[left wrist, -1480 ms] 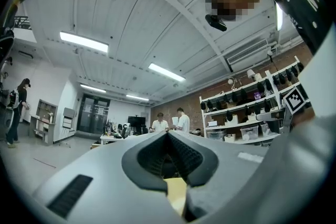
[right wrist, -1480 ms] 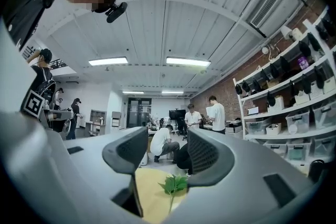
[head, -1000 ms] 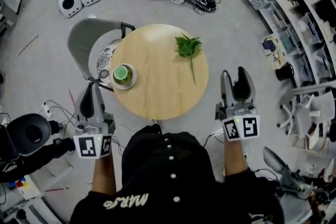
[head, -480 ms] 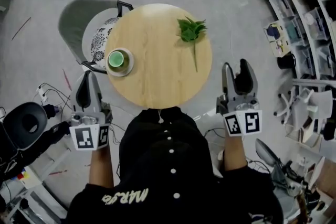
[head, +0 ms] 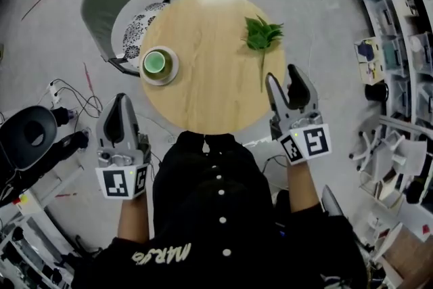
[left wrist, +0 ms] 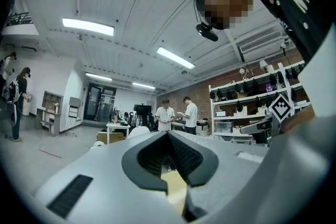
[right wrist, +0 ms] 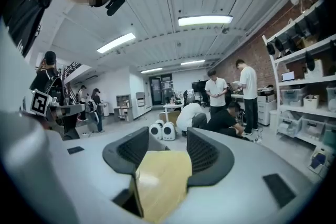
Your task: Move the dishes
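Left claw [head: 122, 98] clenched, jaws pressed together with nothing between them. It hung off the table, over the floor at the near left, marker cube toward the wearer. Right claw [head: 283, 76] released, jaws standing apart and gripping nothing, tips over the table's near right rim. In its own view I saw a pale yellow patch low in the gap; I could not tell what it was.

Workshop room: both gripper views looked out level across it, and several people [right wrist: 218, 92] stood or crouched by the benches. Grey floor [head: 54, 44] filled most of the head view, with cables [head: 74, 95] trailing at the left. Shelves [head: 399, 17] of bins curved down the right side.

Round wooden table [head: 203, 84] sat in the middle, just ahead of the wearer's black top [head: 216, 213]. Grey chair [head: 101, 7] stood against the table's far left edge, a patterned cushion [head: 135, 37] on its seat.

Leafy green sprig [head: 262, 34] lay on the far right part of the tabletop. Its stem end was just beside the right claw's tips; I could not tell whether they touched.

Dishes: I noted a white saucer [head: 174, 71] lying flat at the table's left edge, just beside the chair. A green cup [head: 155, 63] stood upright on it. Of the two, the left claw was the nearer, but well apart from both dishes and touching neither.
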`<act>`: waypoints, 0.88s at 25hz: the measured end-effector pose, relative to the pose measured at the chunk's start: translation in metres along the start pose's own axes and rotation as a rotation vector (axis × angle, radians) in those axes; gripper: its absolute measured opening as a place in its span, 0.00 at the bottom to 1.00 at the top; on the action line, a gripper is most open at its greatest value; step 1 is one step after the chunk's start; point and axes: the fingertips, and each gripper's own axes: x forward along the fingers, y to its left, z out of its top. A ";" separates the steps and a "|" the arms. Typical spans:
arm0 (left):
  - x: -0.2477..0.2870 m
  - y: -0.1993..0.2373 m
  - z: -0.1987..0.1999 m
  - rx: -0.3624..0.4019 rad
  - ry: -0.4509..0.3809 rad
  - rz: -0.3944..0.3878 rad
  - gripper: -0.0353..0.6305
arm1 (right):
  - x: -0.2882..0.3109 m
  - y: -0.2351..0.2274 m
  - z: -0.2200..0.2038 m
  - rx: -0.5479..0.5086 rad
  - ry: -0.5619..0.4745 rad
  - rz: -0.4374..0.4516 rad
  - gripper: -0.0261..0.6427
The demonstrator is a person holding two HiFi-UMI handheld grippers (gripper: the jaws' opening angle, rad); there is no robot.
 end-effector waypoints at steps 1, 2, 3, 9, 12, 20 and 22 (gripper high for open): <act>-0.002 0.000 -0.003 0.003 0.004 0.006 0.06 | 0.011 0.008 -0.007 -0.004 0.016 0.034 0.35; -0.005 0.001 -0.006 0.001 0.011 0.012 0.06 | 0.023 0.017 -0.014 -0.013 0.031 0.070 0.35; -0.007 0.001 -0.010 -0.006 0.018 0.020 0.06 | 0.035 0.028 -0.022 -0.025 0.048 0.109 0.36; -0.021 0.005 -0.034 -0.025 0.044 0.038 0.06 | 0.108 0.097 -0.082 -0.083 0.149 0.336 0.38; -0.029 0.010 -0.048 -0.022 0.058 0.044 0.06 | 0.137 0.132 -0.116 -0.131 0.243 0.416 0.39; -0.036 0.033 -0.081 -0.062 0.095 0.082 0.06 | 0.201 0.213 -0.190 -0.226 0.326 0.609 0.41; -0.036 0.040 -0.089 -0.074 0.103 0.092 0.06 | 0.213 0.225 -0.207 -0.235 0.348 0.622 0.43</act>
